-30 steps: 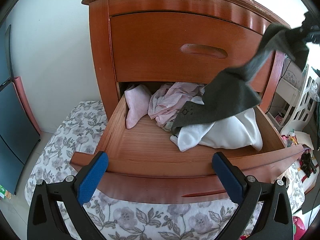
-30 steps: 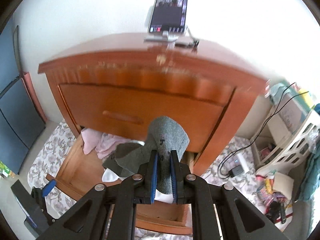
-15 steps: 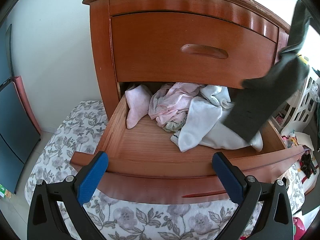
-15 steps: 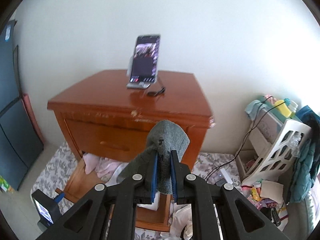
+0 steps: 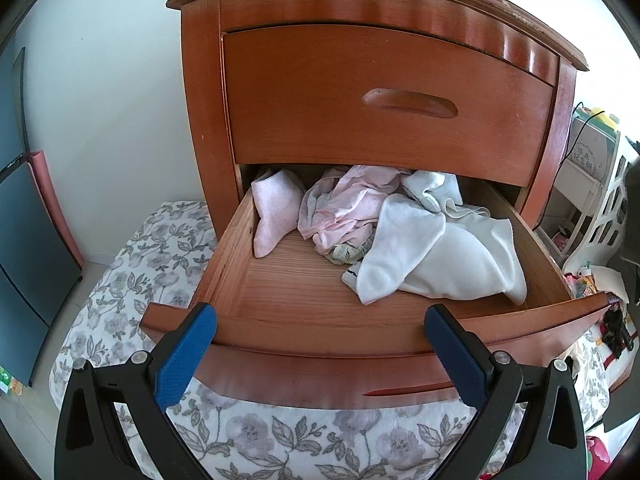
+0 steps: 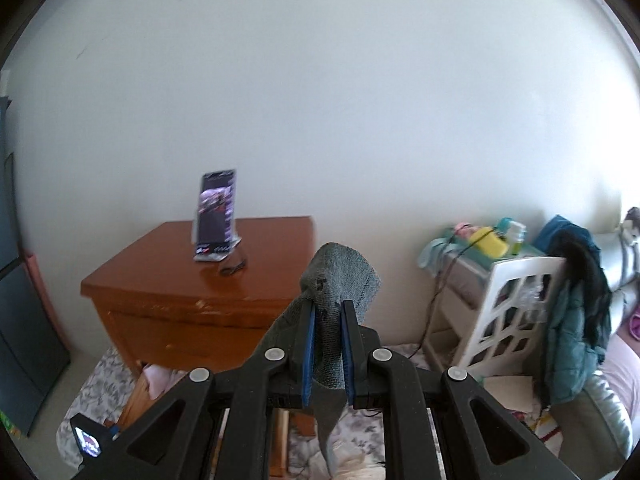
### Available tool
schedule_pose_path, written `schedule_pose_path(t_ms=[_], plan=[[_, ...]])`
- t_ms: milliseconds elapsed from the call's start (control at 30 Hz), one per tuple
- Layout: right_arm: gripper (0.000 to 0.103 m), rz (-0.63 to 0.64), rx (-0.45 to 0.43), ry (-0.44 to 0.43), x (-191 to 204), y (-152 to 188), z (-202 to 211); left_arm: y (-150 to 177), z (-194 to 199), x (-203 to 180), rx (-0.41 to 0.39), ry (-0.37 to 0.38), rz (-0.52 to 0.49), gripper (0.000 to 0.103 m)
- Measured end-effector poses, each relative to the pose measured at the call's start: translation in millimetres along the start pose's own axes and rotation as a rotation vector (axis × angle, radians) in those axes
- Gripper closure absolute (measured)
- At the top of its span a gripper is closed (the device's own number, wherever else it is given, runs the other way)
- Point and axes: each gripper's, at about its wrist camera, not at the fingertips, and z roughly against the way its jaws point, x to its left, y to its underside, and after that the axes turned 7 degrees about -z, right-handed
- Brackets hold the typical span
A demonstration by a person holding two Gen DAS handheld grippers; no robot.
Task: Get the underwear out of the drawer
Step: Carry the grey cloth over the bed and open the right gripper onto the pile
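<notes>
One wooden nightstand (image 6: pixel 192 280), floral mat (image 5: pixel 132 280)

A phone (image 6: pixel 216 216) stands propped upright on the top of the wooden nightstand (image 6: pixel 192 272), a dark cable (image 6: pixel 234 267) coiled just beside its base. A floral-patterned mat (image 5: pixel 132 280) covers the floor (image 5: pixel 20 412) below. To the right, a white lattice rack (image 6: pixel 516 320) carries a teal jacket (image 6: pixel 576 328) hung over its corner, and a yellow item (image 6: pixel 488 242) sits on a shelf behind.
</notes>
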Motion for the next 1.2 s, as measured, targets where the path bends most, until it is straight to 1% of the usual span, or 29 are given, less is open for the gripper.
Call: schedule_pose_path(t_ms=[133,333,433,467,633,867,967,1067,1200], plan=[[0.090,-0.006,0.022,0.040,-20.9,0.9,0.5,-0.1,-0.1,0.1,0.000,0.000,0.000,0.000],[0.090,-0.036,0.127,0.086,-49.7,28.0,-26.9,-0.4,-0.1,-0.1,0.000,0.001,-0.001,0.000],[0.090,-0.049,0.226,0.105,-60.0,53.1,-52.1,-0.5,-0.1,-0.3,0.000,0.001,-0.001,0.000],[0.090,-0.054,0.272,0.106,-62.7,65.0,-64.3,-0.5,-0.1,-0.2,0.000,0.001,-0.001,0.000],[0.090,-0.054,0.413,0.110,-68.0,114.9,-107.5,-0.5,-0.1,-0.2,0.000,0.000,0.000,0.000],[0.090,-0.062,0.590,0.124,-71.0,186.9,-165.7,-0.5,-0.2,-0.1,-0.001,0.001,-0.001,0.000],[0.090,-0.096,0.669,0.138,-79.3,223.2,-189.5,-0.4,0.0,0.0,-0.001,0.001,-0.001,0.000],[0.090,-0.114,0.735,0.159,-86.6,254.4,-206.3,-0.3,0.0,0.0,-0.001,0.000,0.000,0.000],[0.090,-0.124,0.799,0.183,-93.8,288.4,-221.9,-0.4,-0.1,-0.2,-0.001,0.000,0.000,0.000]])
